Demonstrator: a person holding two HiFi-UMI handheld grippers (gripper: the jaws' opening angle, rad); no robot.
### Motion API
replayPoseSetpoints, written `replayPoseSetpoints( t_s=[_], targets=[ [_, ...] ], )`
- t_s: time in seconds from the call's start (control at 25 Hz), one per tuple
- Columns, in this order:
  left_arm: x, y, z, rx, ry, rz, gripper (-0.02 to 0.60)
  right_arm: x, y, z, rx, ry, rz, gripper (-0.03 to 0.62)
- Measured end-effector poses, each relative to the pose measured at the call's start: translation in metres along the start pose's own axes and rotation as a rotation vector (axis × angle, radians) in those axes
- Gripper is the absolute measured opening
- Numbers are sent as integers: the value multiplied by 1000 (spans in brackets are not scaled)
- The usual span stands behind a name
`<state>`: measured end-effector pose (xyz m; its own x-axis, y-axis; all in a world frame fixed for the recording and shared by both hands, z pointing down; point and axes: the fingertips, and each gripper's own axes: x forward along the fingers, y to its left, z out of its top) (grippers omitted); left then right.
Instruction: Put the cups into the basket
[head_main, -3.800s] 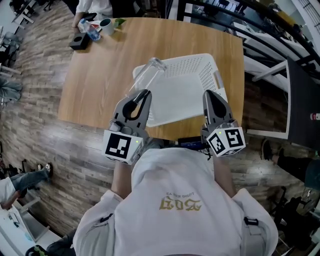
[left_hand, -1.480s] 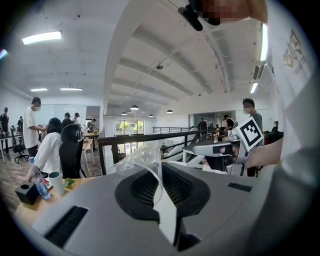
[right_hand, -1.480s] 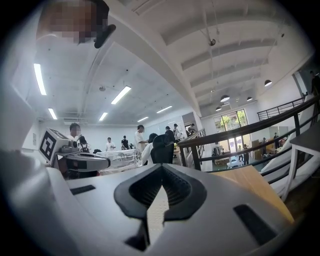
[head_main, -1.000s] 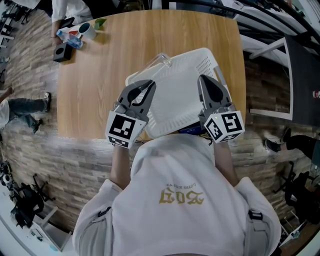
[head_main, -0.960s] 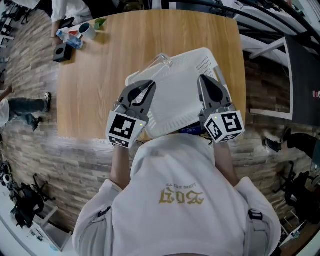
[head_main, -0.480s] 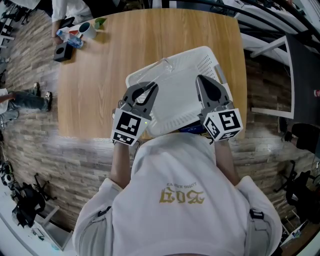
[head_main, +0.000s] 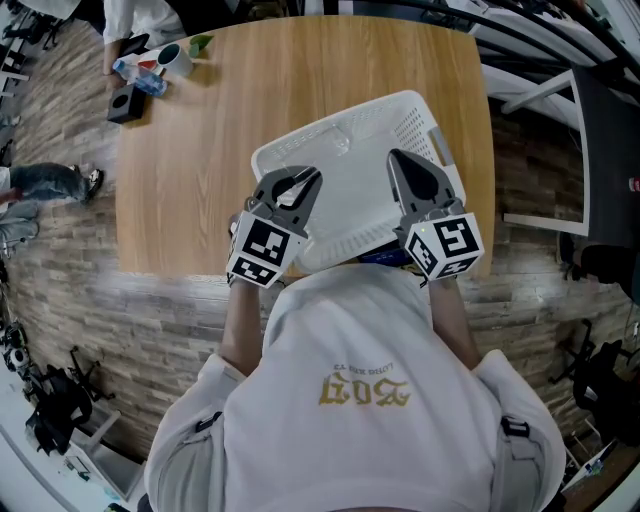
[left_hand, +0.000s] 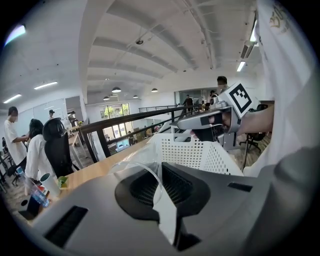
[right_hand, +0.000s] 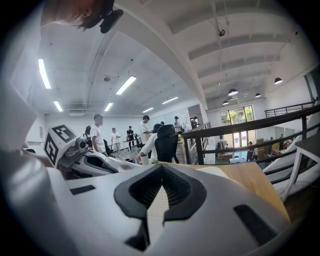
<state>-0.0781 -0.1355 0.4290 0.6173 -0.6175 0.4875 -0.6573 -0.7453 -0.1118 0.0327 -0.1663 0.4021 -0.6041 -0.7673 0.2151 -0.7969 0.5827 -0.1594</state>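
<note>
Pinching clear cup (head_main: 325, 143) rim, left gripper (head_main: 292, 180) fingers; cup lengthwise away, over basket (head_main: 410, 125); right gripper (head_main: 410, 166) clenched empty.

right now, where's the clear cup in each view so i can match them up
Head view: the clear cup lies over the far-left corner of the white basket, just past the left tool.
Left gripper view: centre of the picture, its rim running down between the jaws, with the basket behind.
Right gripper view: I cannot make it out.
Shared landmark: the wooden table, seen at lower left and at lower right.
</note>
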Motion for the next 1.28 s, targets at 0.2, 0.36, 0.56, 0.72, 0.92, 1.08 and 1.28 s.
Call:
replayPoseSetpoints(
  t_s=[0.2, 0.36, 0.56, 0.72, 0.92, 1.08, 1.28],
  targets=[
    [3, -1, -5, 6, 21, -10, 25, 1, 0, -3, 2, 8, 2, 11],
    [5, -3, -12, 26, 55, -7, 25, 1, 1, -4, 1, 13, 6, 11],
    [10, -8, -15, 34, 72, -24, 25, 3, 1, -6, -9, 22, 9, 11],
    [13, -9, -16, 38, 85, -31, 25, 3, 0, -10, -7, 32, 11, 11],
    [15, -10, -19, 44, 106, -38, 25, 5, 1, -13, -12, 41, 15, 11],
    [17, -12, -20, 60, 129, -45, 25, 6, 1, -13, -11, 45, 19, 11],
    [20, -13, -22, 63, 146, -50, 25, 7, 0, -18, -16, 64, 23, 11]
  ],
)
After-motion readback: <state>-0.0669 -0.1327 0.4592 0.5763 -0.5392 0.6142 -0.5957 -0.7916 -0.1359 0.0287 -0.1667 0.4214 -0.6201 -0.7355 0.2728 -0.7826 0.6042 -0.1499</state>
